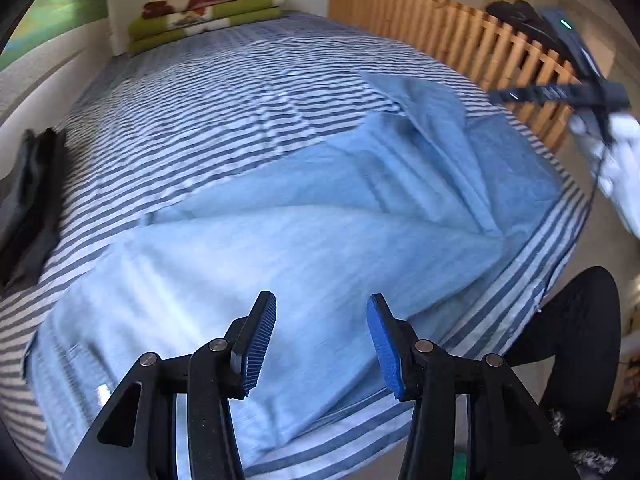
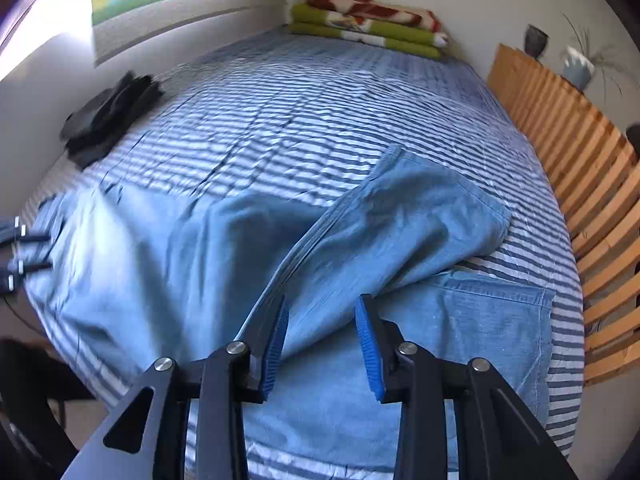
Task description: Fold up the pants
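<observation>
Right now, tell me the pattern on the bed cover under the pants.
Blue and white stripes on the bed cover, clearest in the right wrist view.

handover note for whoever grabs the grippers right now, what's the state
Left gripper: open, nothing between the pads, above the pants' lighter end.
Right gripper: open, empty, above the folded-over part.
Pants: light blue, spread across the near edge of the striped bed. One end is flipped back over the rest and lies crooked, with a back pocket showing beneath it.
Done: a first fold, rough.
Left: straighten that fold, fold again to a compact stack. Dark folded clothes lie by the wall.
</observation>
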The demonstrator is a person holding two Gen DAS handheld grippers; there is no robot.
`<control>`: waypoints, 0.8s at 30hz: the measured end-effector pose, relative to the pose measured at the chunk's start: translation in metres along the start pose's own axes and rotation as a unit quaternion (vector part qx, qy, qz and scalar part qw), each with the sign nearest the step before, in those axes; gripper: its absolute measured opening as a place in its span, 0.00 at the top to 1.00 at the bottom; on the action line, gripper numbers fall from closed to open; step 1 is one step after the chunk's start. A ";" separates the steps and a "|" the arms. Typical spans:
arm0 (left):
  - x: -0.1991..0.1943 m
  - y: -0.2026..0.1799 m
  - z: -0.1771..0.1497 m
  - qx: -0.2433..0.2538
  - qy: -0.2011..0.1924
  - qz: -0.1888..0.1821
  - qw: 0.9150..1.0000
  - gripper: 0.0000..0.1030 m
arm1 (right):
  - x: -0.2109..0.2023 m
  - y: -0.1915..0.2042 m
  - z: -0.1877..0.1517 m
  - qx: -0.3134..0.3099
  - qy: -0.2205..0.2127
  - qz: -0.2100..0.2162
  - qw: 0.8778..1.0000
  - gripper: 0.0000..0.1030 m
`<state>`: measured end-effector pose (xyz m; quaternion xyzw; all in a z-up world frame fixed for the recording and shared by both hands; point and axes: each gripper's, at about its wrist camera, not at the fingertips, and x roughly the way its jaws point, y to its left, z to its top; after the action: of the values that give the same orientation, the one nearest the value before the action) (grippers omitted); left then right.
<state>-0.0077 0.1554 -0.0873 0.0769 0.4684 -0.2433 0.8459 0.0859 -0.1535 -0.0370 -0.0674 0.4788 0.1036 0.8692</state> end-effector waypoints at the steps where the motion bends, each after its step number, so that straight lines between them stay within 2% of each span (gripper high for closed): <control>1: 0.012 -0.011 0.004 0.005 0.003 -0.016 1.000 0.50 | 0.011 -0.012 0.016 0.031 0.008 -0.001 0.999 0.65; 3: 0.033 -0.028 0.008 0.013 0.017 -0.049 0.999 0.50 | 0.033 -0.030 0.047 0.071 0.022 0.004 0.997 0.65; 6: 0.058 -0.042 0.008 0.024 0.033 -0.057 0.998 0.50 | 0.070 -0.041 0.085 0.110 0.036 -0.001 0.993 0.64; 10: 0.080 -0.034 0.003 -0.013 0.049 -0.086 0.995 0.51 | 0.129 -0.045 0.122 0.150 0.069 -0.013 0.986 0.63; 12: 0.085 -0.031 0.001 -0.020 0.050 -0.092 0.994 0.51 | 0.159 -0.040 0.133 0.145 0.091 -0.036 0.985 0.62; 15: 0.089 -0.029 0.001 -0.017 0.051 -0.097 0.994 0.51 | 0.200 -0.028 0.140 0.109 0.124 -0.104 0.981 0.62; 19: 0.090 -0.028 0.001 -0.005 0.052 -0.098 0.994 0.50 | 0.218 -0.033 0.132 0.087 0.139 -0.148 0.975 0.63; 20: 0.091 -0.027 0.002 -0.004 0.052 -0.098 0.994 0.50 | 0.215 -0.040 0.128 0.093 0.137 -0.145 0.976 0.72; 21: 0.091 -0.026 0.003 -0.003 0.053 -0.097 0.994 0.50 | 0.210 -0.047 0.123 0.101 0.133 -0.139 0.976 0.89; 22: 0.091 -0.027 0.002 -0.003 0.053 -0.096 0.994 0.50 | 0.203 -0.056 0.118 0.108 0.132 -0.136 0.976 0.95; 24: 0.089 -0.028 0.003 -0.002 0.052 -0.092 0.994 0.50 | 0.182 -0.078 0.108 0.132 0.113 -0.139 0.975 0.97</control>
<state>0.0203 0.0998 -0.1569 0.0446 0.5175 -0.3143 0.7946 0.2877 -0.1849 -0.1321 -0.0298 0.5697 -0.0907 0.8163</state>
